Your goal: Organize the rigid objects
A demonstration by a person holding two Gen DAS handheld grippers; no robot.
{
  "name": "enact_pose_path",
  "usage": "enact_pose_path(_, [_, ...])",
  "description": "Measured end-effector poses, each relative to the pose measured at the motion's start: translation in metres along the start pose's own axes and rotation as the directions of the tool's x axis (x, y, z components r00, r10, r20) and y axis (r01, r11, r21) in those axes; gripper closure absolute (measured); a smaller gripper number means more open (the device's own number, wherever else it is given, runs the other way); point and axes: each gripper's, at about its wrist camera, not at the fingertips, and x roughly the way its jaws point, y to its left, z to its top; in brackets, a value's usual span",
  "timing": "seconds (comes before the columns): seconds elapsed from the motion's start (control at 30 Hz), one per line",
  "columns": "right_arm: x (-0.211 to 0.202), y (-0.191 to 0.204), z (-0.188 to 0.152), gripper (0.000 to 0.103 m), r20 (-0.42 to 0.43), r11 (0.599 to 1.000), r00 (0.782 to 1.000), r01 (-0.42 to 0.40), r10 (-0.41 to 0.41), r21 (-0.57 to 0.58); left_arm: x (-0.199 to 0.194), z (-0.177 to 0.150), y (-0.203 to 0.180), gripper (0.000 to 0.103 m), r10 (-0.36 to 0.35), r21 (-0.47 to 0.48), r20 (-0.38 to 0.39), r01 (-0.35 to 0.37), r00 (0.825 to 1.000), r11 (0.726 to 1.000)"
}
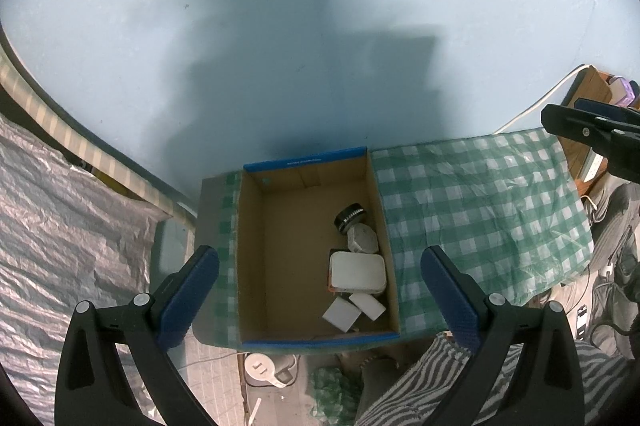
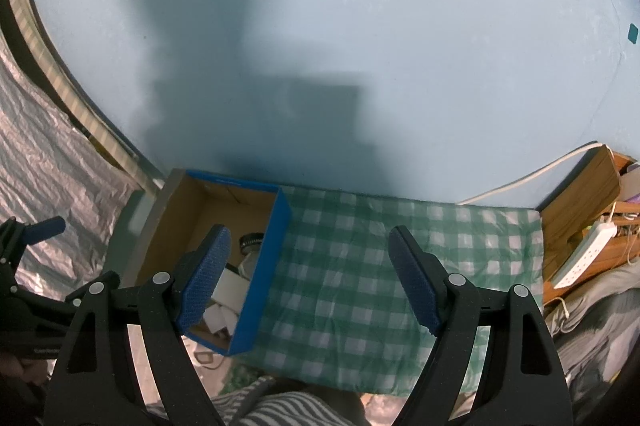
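Observation:
A blue-edged cardboard box [image 1: 256, 246] stands on the left part of a table under a green checked cloth [image 1: 480, 210]. Along its right side lie a black round lid [image 1: 350, 217], a white jar [image 1: 362, 239], a white rectangular container [image 1: 358, 272] and two white blocks [image 1: 342, 313]. My left gripper [image 1: 320, 302] hovers open above the box with nothing between its fingers. My right gripper [image 2: 310, 280] stands open over the cloth [image 2: 360, 290] just right of the box [image 2: 276, 250], holding nothing. The right gripper's tip also shows at the far right of the left wrist view.
A pale blue wall [image 1: 280, 26] rises behind the table. Crinkled silver sheeting [image 1: 60, 226] lies at left. At right, a wooden shelf [image 2: 576, 210] carries a white power strip [image 2: 588, 254] and cable. A striped sleeve [image 1: 432, 382] and floor clutter lie below.

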Motion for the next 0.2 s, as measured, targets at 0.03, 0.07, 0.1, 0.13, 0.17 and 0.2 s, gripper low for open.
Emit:
enact_pose_path(0.03, [-0.0002, -0.0001, -0.0002, 0.023, 0.0, 1.0, 1.0, 0.002, -0.002, 0.0, -0.0001, -0.0001, 0.0, 0.001, -0.001, 0.0, 0.0, 0.001, 1.0, 1.0])
enact_pose_path(0.07, [-0.0002, 0.0001, 0.0, 0.023, 0.0, 1.0, 1.0, 0.001, -0.001, -0.002, -0.0001, -0.0001, -0.0002, 0.001, 0.0, 0.002, 0.0, 0.0, 1.0, 1.0])
enact_pose_path(0.1, [-0.0002, 0.0002, -0.0001, 0.023, -0.001, 1.0, 1.0, 0.001, -0.001, -0.001, 0.0, 0.0, -0.0001, 0.001, 0.002, 0.002, 0.0, -0.002, 1.0, 1.0])
enact_pose_path(0.13, [-0.0005, 0.0002, -0.0002, 0.023, -0.002, 1.0, 1.0, 0.0, 0.0, 0.001, 0.0001, 0.0001, 0.0, 0.001, 0.003, 0.001, 0.0, -0.003, 1.0, 1.0])
enact_pose_path(0.17, [-0.0007, 0.0002, -0.0001, 0.023, 0.0, 1.0, 1.0, 0.0, 0.0, 0.001, 0.0005, 0.0006, 0.0009, 0.001, 0.005, 0.0, -0.003, -0.005, 1.0, 1.0])
enact_pose_path(0.2, [-0.0002, 0.0003, 0.0003, 0.023, 0.001, 1.0, 1.0, 0.001, -0.001, -0.002, 0.0011, -0.0001, 0.002, 0.001, 0.005, -0.003, -0.005, -0.005, 1.0, 1.0])
